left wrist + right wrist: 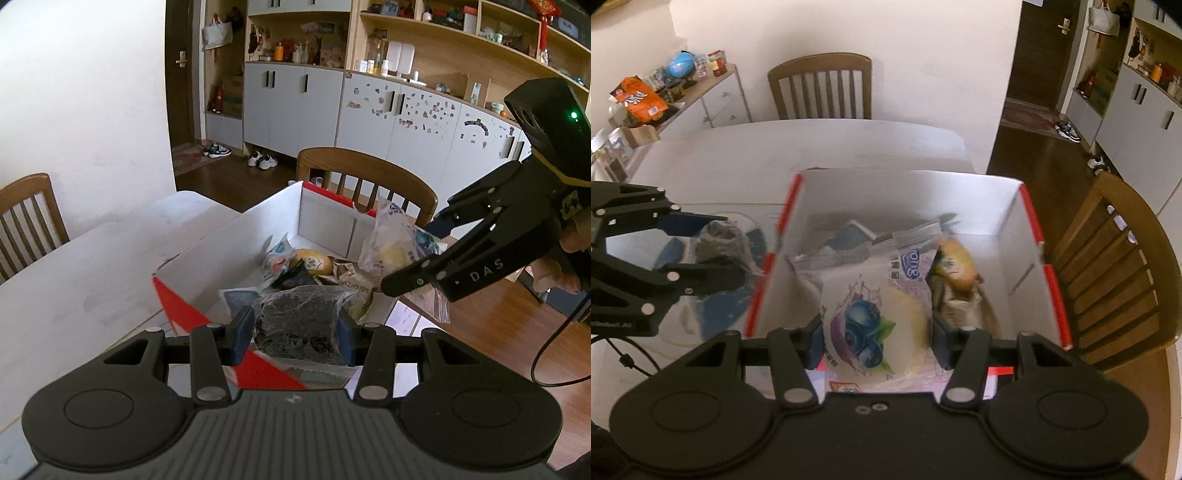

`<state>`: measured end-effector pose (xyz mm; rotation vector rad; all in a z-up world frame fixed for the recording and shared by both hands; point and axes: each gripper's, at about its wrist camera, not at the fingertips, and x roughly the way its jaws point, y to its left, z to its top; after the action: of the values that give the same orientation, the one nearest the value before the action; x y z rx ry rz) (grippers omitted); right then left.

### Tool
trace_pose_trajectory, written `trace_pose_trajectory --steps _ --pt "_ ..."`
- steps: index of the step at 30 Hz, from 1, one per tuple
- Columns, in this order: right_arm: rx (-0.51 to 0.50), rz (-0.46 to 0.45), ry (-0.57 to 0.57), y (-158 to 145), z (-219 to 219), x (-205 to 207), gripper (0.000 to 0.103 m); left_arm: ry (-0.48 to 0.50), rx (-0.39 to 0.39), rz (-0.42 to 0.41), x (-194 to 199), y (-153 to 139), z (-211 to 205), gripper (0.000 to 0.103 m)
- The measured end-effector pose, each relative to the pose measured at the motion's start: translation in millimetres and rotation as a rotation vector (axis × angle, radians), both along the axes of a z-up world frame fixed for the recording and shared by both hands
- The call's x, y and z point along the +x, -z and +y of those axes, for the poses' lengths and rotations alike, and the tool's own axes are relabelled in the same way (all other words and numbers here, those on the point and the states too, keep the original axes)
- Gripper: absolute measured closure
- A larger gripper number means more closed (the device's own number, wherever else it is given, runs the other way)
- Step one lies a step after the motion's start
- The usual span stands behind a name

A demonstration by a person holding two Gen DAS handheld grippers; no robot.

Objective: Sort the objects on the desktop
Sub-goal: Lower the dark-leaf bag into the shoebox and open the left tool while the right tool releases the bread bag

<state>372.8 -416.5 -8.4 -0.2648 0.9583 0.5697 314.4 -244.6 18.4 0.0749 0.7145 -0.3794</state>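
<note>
Two packets being carried: left claw (295, 332) clamped on dark packet (301, 321), right claw (877, 332) clamped on blueberry packet (875, 314). Release advised only once fully over box (997, 199).

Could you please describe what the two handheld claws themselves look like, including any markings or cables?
Both claws are matte black linkage frames with silver pivot pins and dark blue finger pads. The right claw carries white "DAS" lettering, a boxy black top with a green light, a yellow trim band and a black cable. The left claw also trails a black cable.

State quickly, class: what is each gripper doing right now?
Left gripper: closed on a clear packet of dark contents.
Right gripper: closed on a blueberry-print snack packet.
</note>
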Motion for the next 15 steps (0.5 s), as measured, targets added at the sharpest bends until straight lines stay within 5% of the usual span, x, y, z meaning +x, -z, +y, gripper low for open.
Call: trace_pose_trajectory --steps 15 --pt "-0.035 -0.003 0.008 26.6 -22.2 62.0 0.049 -0.020 0.048 0.088 53.9 33.4 -44.3 0.058"
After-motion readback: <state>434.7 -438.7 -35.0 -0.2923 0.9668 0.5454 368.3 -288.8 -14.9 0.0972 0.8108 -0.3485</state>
